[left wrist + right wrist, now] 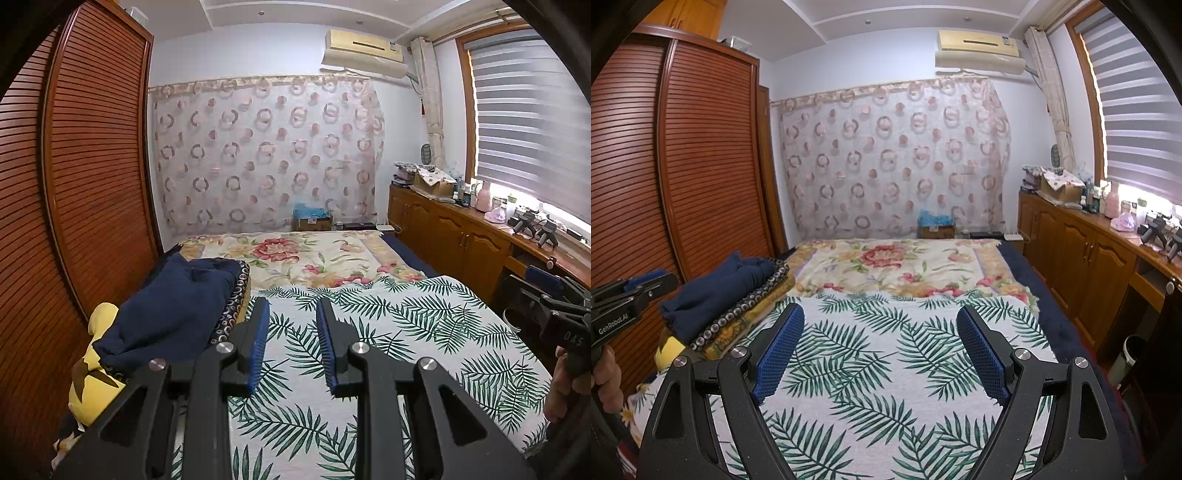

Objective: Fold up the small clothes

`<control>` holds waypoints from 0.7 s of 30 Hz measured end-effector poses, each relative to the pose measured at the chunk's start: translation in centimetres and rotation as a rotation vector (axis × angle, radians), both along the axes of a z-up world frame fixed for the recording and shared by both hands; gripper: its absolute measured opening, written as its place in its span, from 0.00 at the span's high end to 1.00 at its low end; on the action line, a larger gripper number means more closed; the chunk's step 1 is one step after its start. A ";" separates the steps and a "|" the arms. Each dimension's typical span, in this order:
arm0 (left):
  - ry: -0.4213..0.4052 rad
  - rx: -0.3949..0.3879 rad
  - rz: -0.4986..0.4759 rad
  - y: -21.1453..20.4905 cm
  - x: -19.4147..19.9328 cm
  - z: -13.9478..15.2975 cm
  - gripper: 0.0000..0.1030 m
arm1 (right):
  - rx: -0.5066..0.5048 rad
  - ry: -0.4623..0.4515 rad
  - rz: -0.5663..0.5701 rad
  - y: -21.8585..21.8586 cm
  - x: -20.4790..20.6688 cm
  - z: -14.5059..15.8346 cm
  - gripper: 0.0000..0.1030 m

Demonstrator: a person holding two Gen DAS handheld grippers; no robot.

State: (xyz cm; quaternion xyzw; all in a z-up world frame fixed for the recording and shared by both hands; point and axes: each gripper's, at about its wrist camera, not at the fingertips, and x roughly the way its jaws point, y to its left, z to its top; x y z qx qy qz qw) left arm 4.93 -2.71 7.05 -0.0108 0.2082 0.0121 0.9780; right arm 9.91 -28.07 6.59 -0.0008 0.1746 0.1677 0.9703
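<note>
The yellow item [94, 373] at the bed's left edge is half hidden under the stacked clothes [716, 295]: navy on top, folded. The left gripper [291, 343] and the right gripper [881, 350] stand spread, holding nothing, above the palm-leaf sheet [886, 369].

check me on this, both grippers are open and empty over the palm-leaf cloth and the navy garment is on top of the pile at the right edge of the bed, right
One detail is off: the navy garment tops the pile at the bed's left edge, beside the wardrobe, as the right wrist view shows. The rest holds: the left gripper and right gripper are open and empty over the palm-leaf cloth.
</note>
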 end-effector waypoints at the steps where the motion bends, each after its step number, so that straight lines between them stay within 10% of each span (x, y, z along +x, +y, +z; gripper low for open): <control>1: -0.001 0.000 0.000 0.1 0.0 0.0 0.76 | 0.000 0.000 0.001 0.0 0.0 0.0 0.16; 21: -0.003 0.001 0.002 0.2 0.0 -0.1 0.76 | 0.000 0.000 0.001 0.0 0.0 0.0 0.16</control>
